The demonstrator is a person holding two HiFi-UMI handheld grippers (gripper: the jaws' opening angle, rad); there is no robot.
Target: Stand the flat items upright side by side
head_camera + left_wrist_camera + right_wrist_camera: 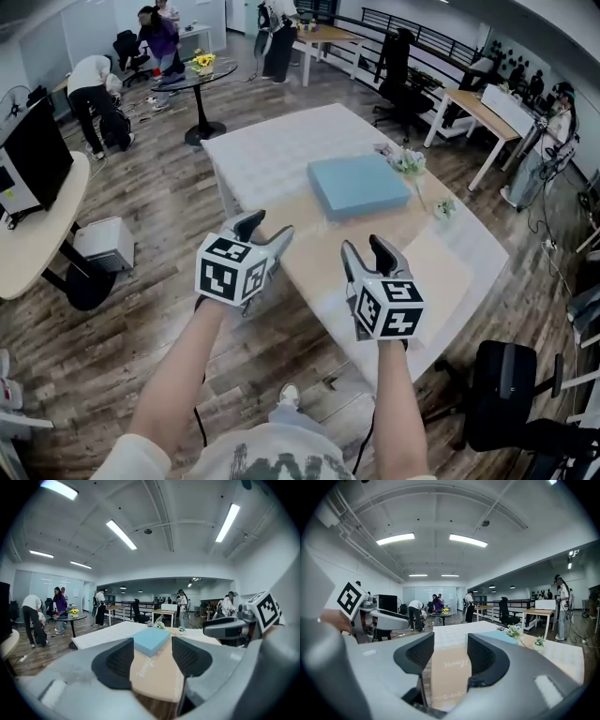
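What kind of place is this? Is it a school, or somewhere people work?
It looks like a big open office or workshop. There are wooden desks, black office chairs, a dark screen, and people busy at the back.

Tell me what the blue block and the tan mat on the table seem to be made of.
Blue block: probably foam or a soft pad; it looks matte and uniform in colour, thick, with soft-looking edges. Tan mat: likely leatherette or a rubbery sheet; it is thin and smooth with a faint sheen and has pale script printed on it.
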